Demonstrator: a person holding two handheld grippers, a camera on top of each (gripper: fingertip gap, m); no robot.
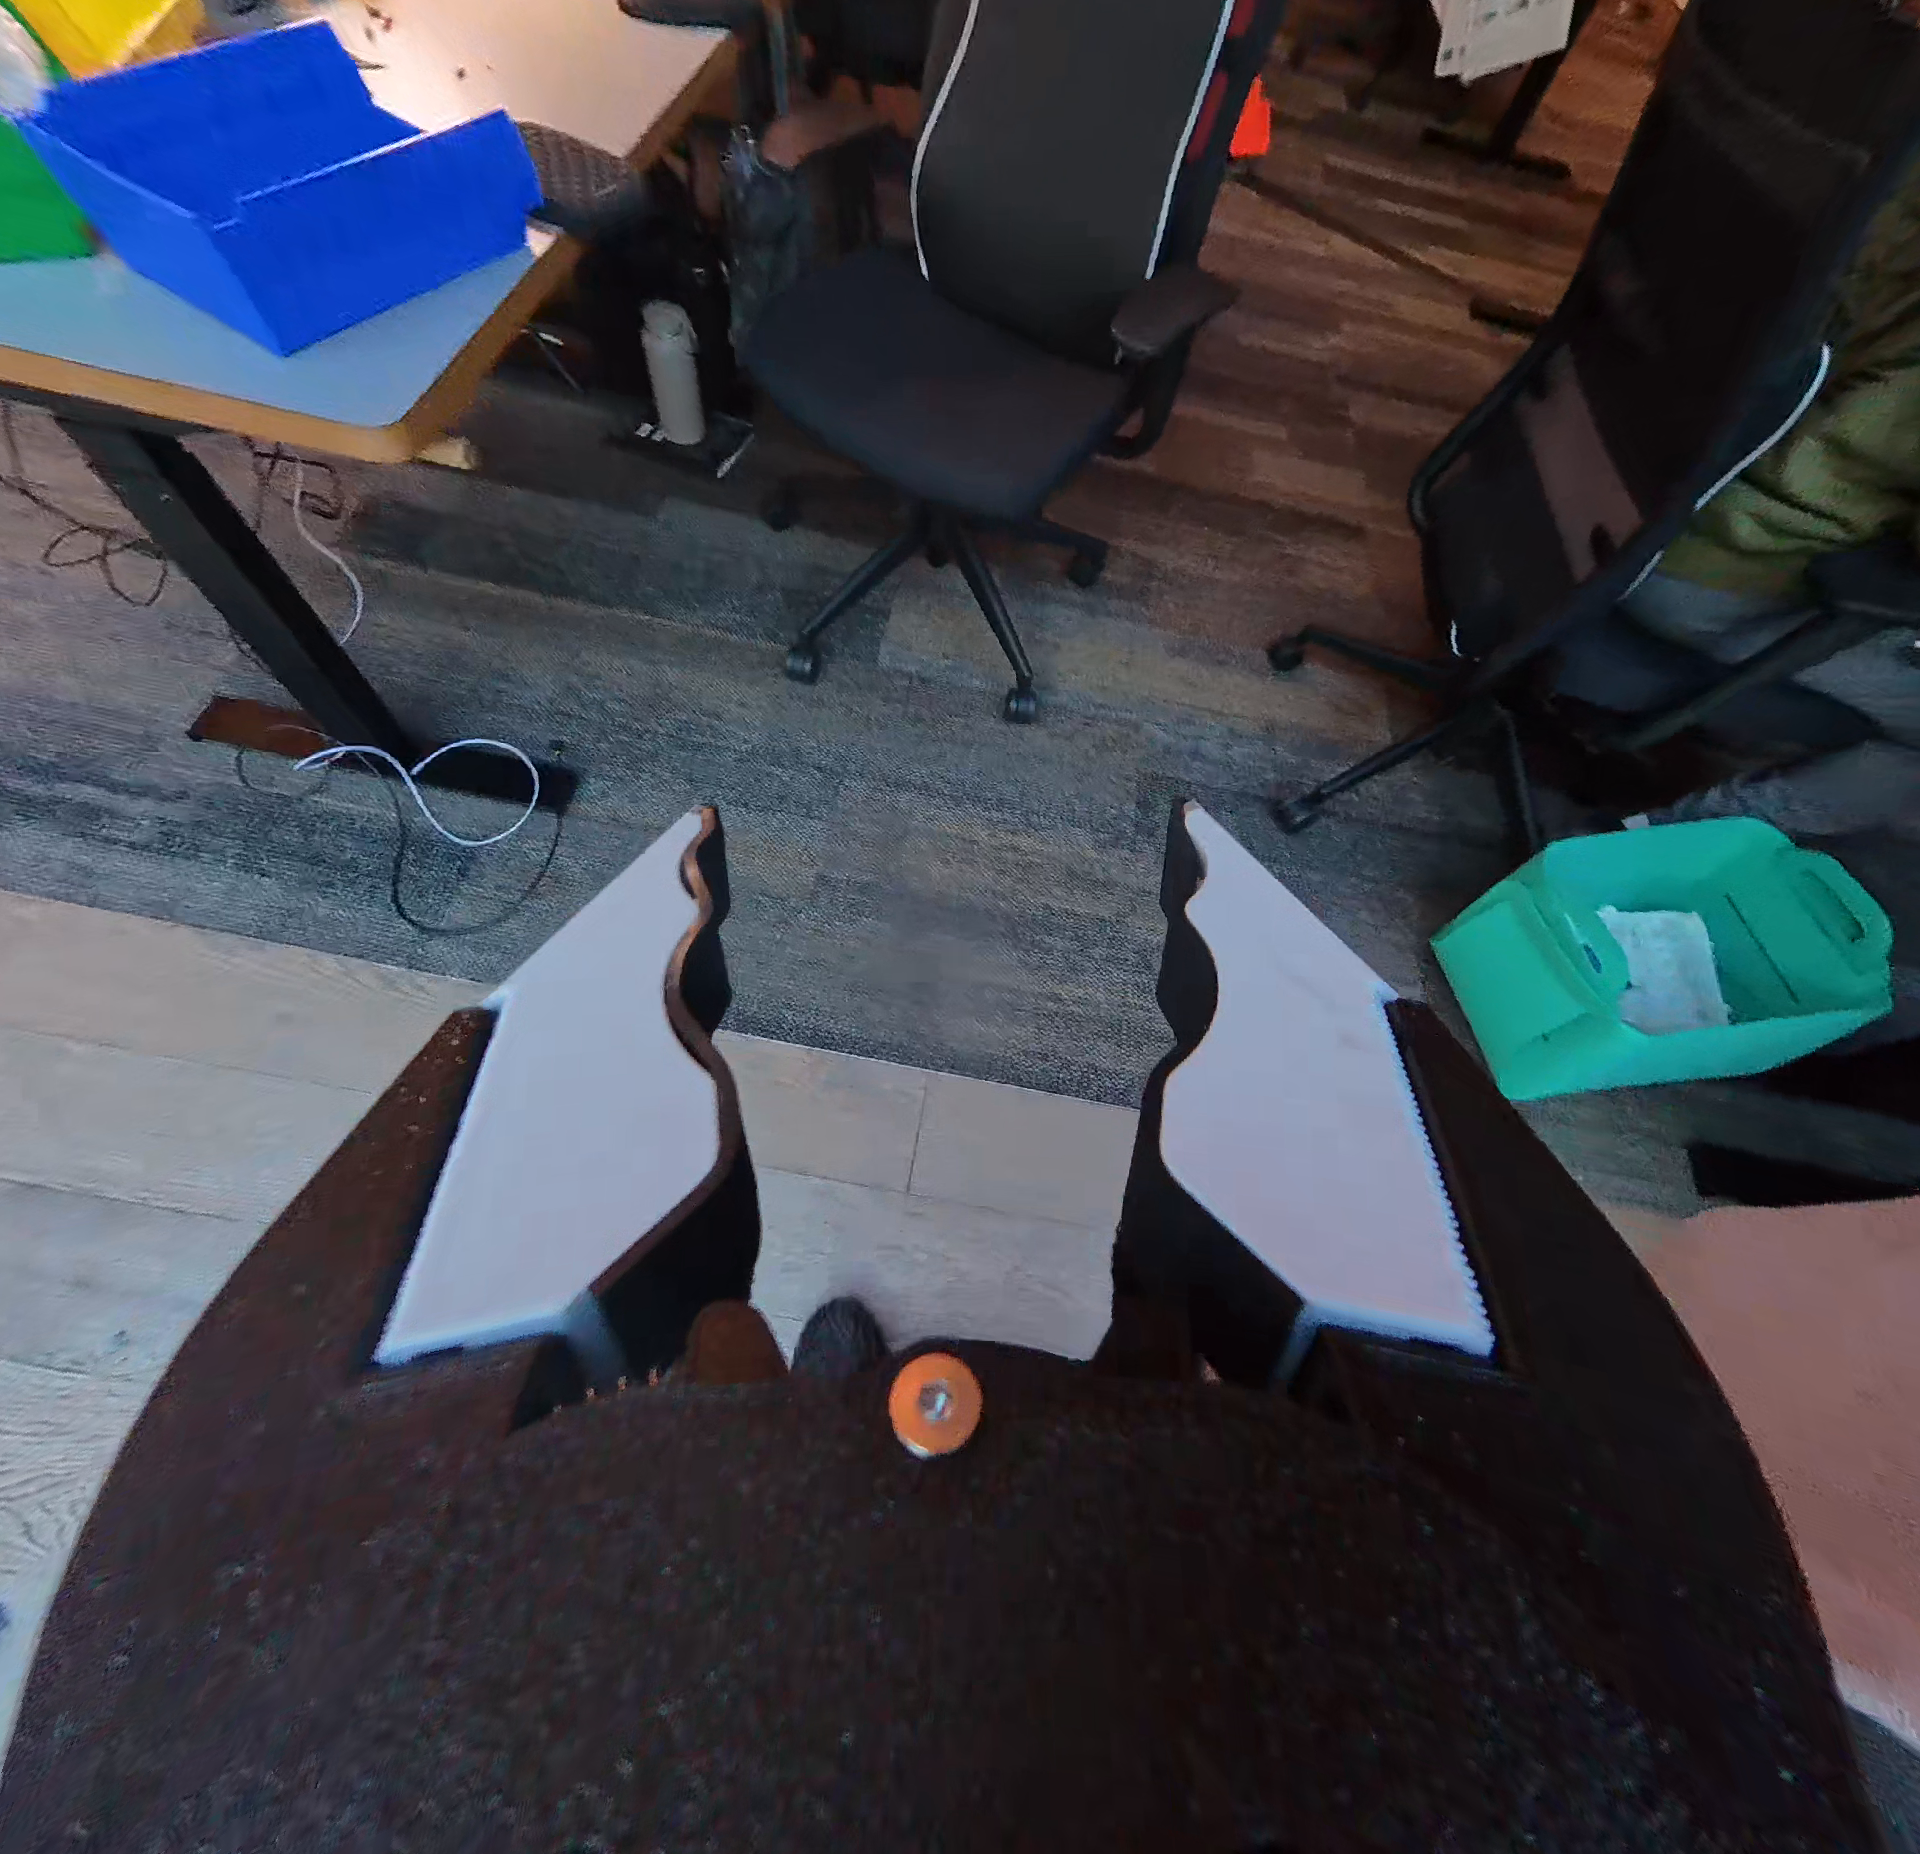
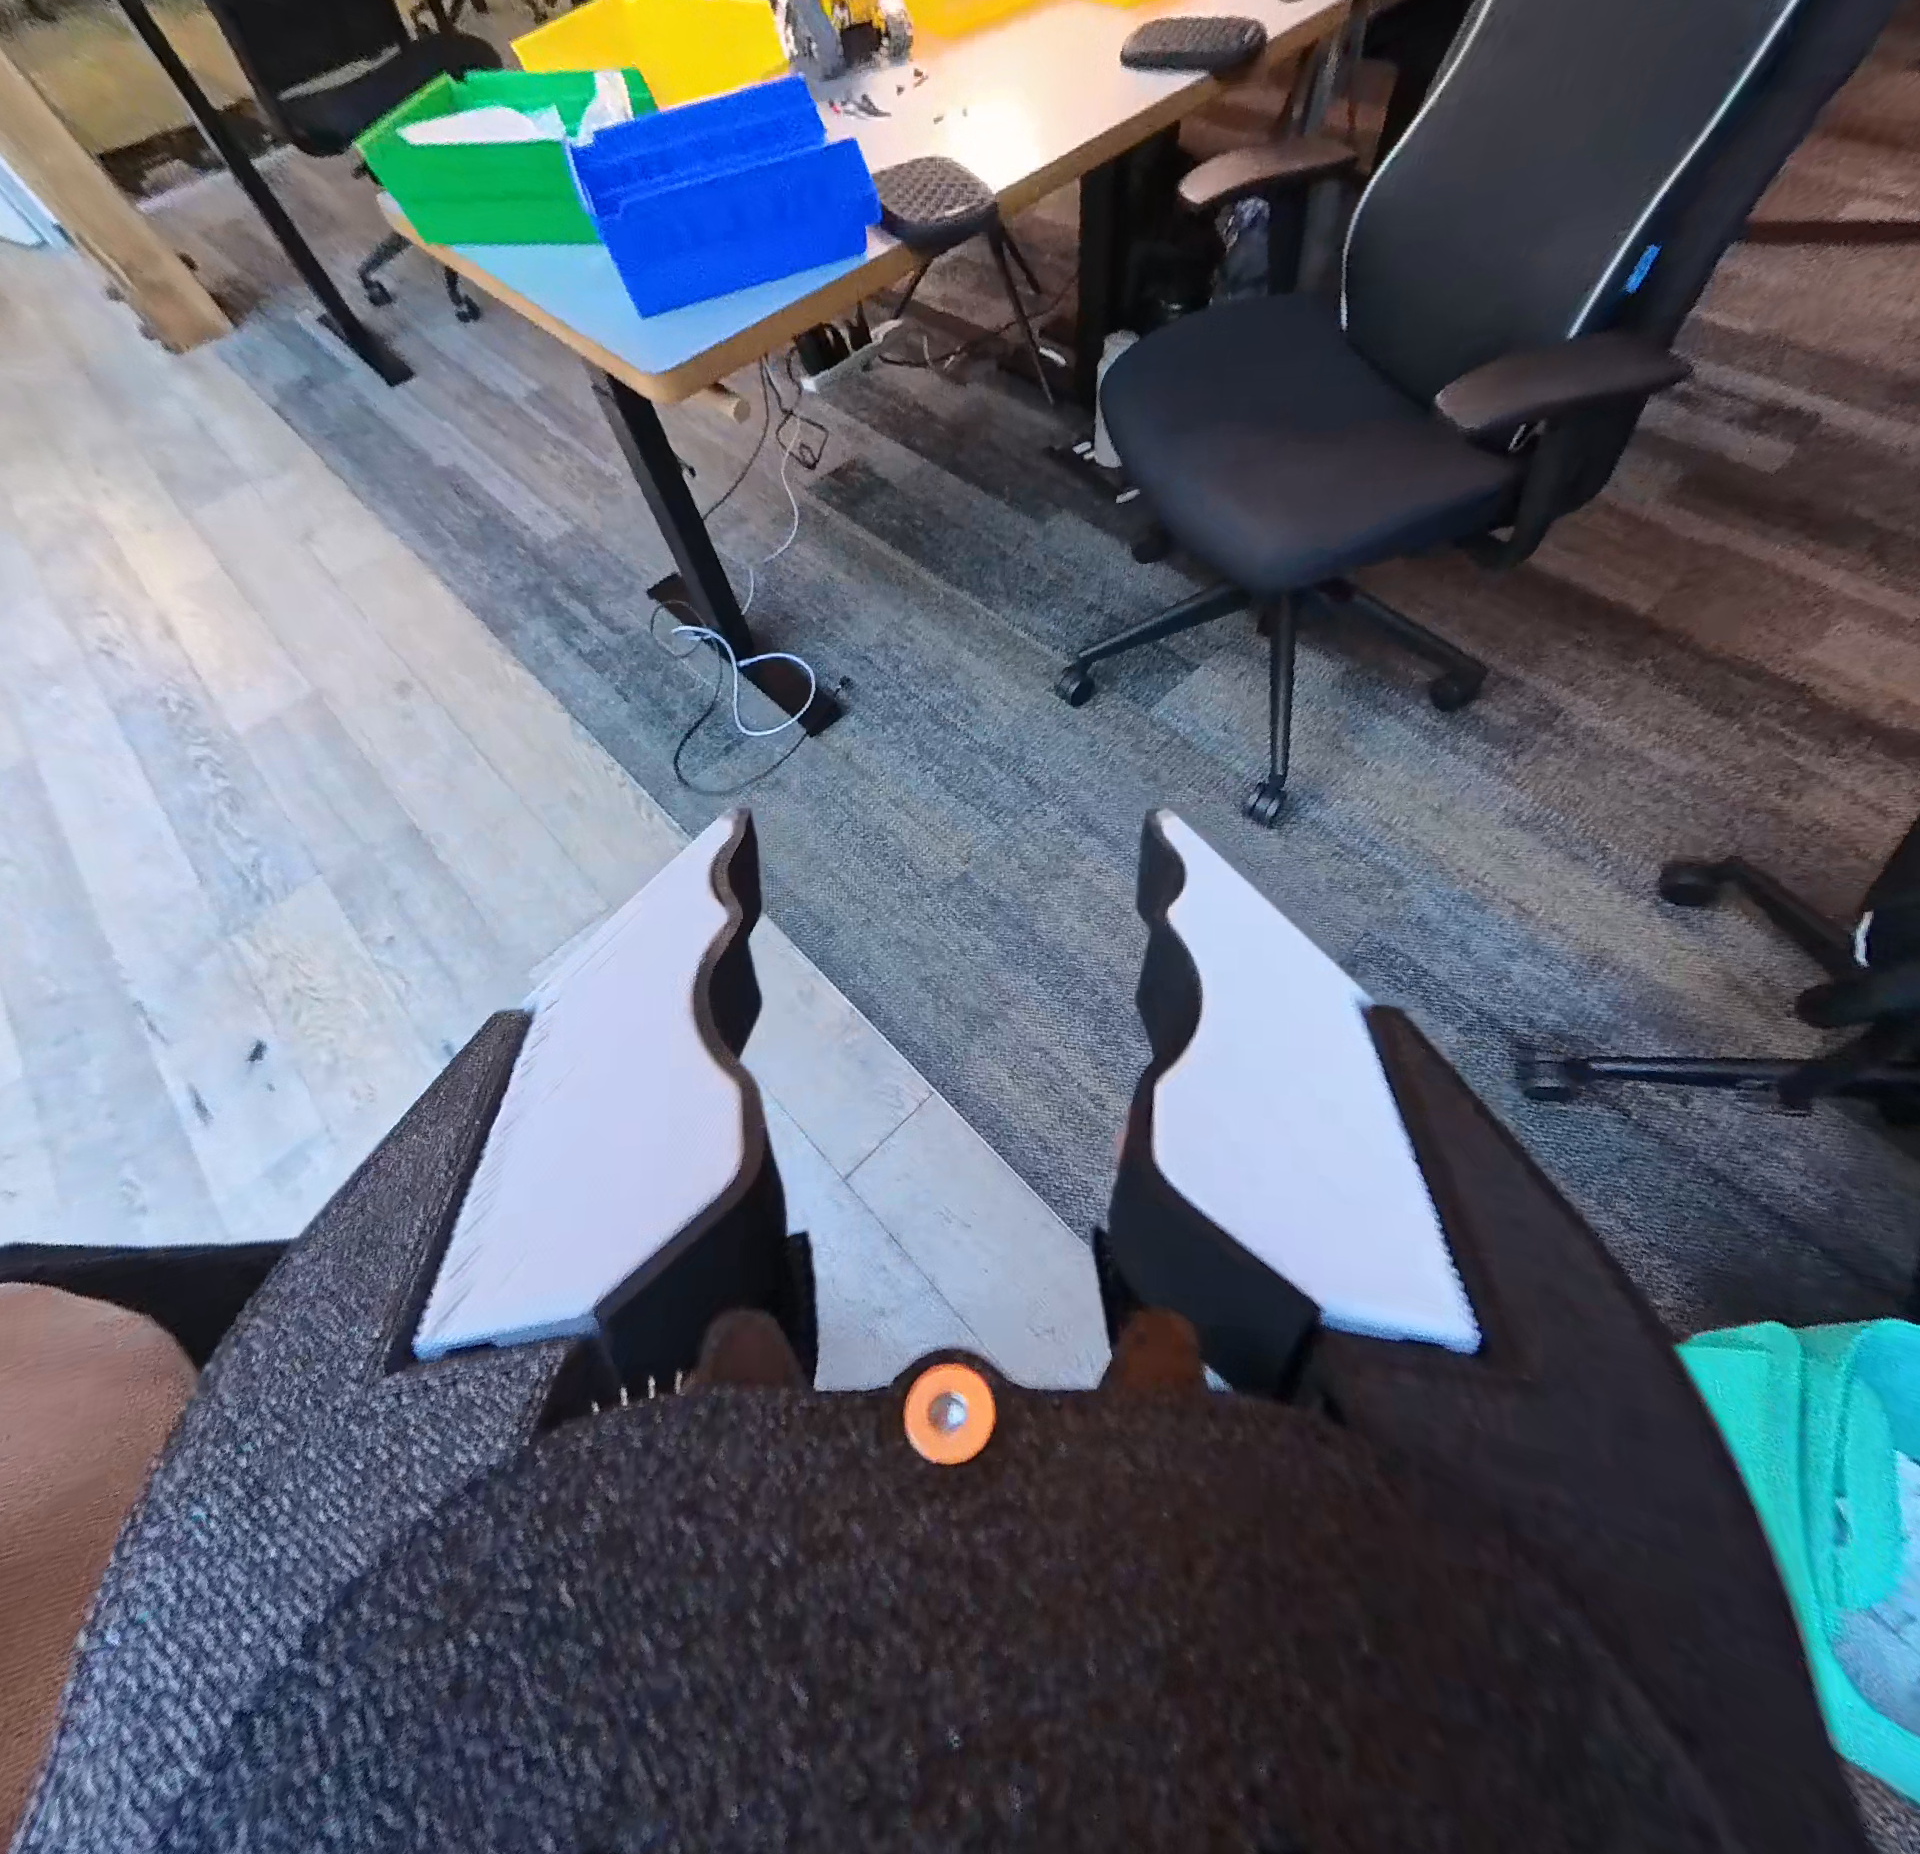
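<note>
Two white-faced fingers of the left gripper (image 1: 940,828) stand spread wide in the left wrist view, holding nothing, over grey carpet (image 1: 935,765) at frame centre. Nearest it, at the right edge, a teal bin (image 1: 1558,983) sits on the floor with white paper inside. A blue bin (image 1: 281,194) rests on the desk (image 1: 312,381) in the upper left, well apart from the gripper. A black office chair (image 1: 966,350) stands at upper centre, with a white bottle (image 1: 670,370) on the floor beside it.

In the right wrist view, the right gripper (image 2: 945,833) is likewise spread and empty, above the seam where pale wood flooring (image 2: 208,713) meets carpet. The desk (image 2: 665,350) in the upper part carries a green bin (image 2: 468,173), the blue bin (image 2: 727,204) touching it, and yellow bins (image 2: 665,38) behind. The office chair (image 2: 1299,454) stands at the upper right; the teal bin's edge (image 2: 1766,1441) shows at lower right.
</note>
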